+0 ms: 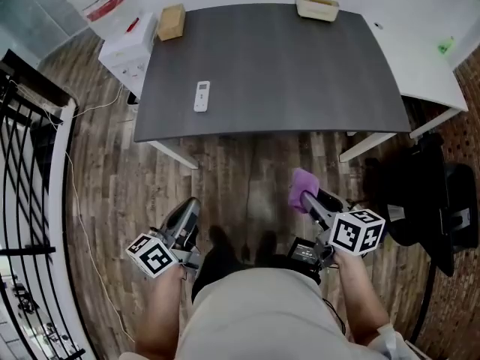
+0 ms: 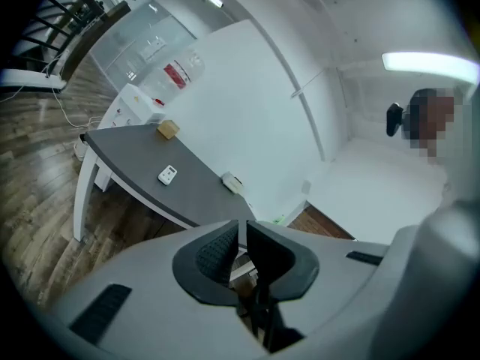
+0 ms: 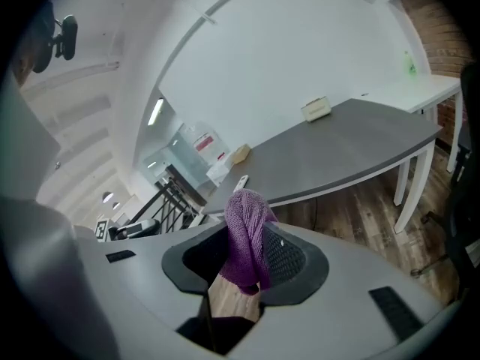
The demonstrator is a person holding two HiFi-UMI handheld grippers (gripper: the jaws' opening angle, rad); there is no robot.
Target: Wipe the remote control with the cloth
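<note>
- Right gripper [image 1: 303, 198]: jaws clamped on the purple cloth [image 1: 301, 186], held over the wood floor [image 1: 247, 178].
- Left gripper [image 1: 190, 207]: jaws together, nothing between them.
- Remote control [image 1: 201, 96]: lies flat on the grey table [image 1: 300, 73] near its front left edge, well apart from both grippers.
- Cardboard box [image 1: 171, 22]: at the table's far left corner.

Bright, even indoor light comes from ceiling strip lamps [image 2: 431, 62]. Shadows are soft. Both gripper views bulge strongly, with dark corners.
</note>
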